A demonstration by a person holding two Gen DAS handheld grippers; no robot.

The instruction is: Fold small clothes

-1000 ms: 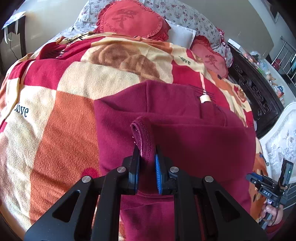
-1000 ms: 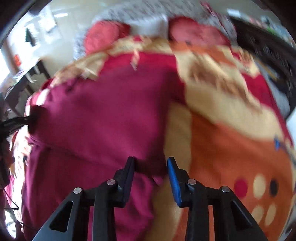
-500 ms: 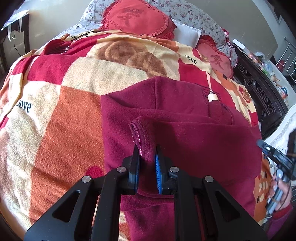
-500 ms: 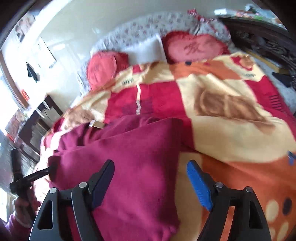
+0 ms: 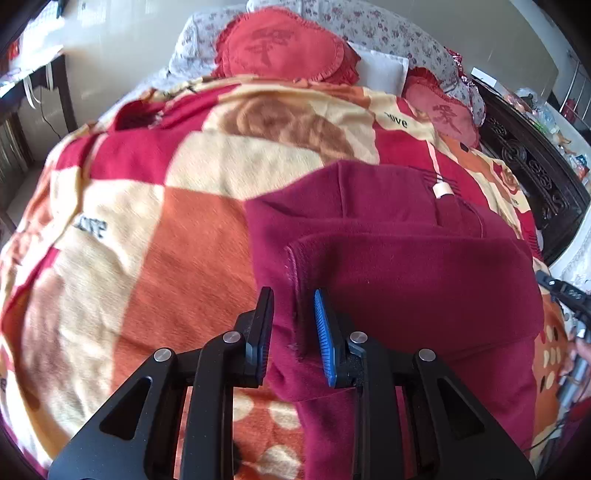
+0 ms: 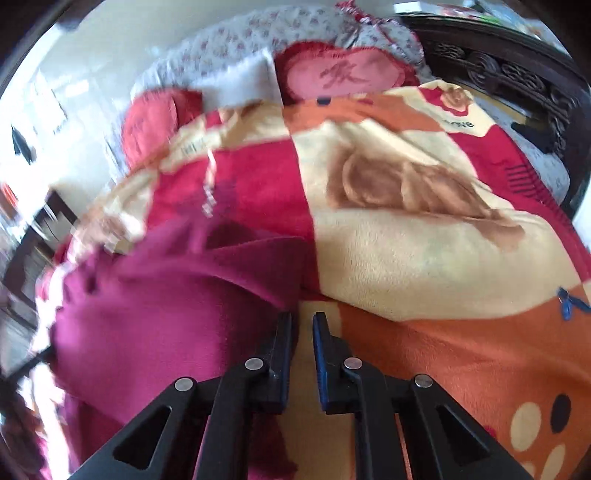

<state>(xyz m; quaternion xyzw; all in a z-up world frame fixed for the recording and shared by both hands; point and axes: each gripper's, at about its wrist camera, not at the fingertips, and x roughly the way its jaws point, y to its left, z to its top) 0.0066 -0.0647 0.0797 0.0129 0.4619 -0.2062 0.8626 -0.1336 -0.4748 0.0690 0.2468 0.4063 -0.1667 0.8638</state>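
Now the maroon garment (image 5: pixel 406 280) lies part-folded on the blanket (image 5: pixel 177 229), filling the left view from 12 to 5 o'clock. Left gripper (image 5: pixel 293 325) has just been opening; the folded hem sits between the jaws but looks released. Right gripper (image 6: pixel 301 354) just closed, nearly shut on nothing, garment edge at its 10 o'clock. Fleece looks soft, floppy, light, not slippery; best pinched at a hemmed corner through both layers

garment (image 5: pixel 406 280): maroon | blanket (image 5: pixel 155 206): red, orange, cream checks | cushion (image 5: pixel 280 48): red | pillowcase (image 5: pixel 369 22): floral
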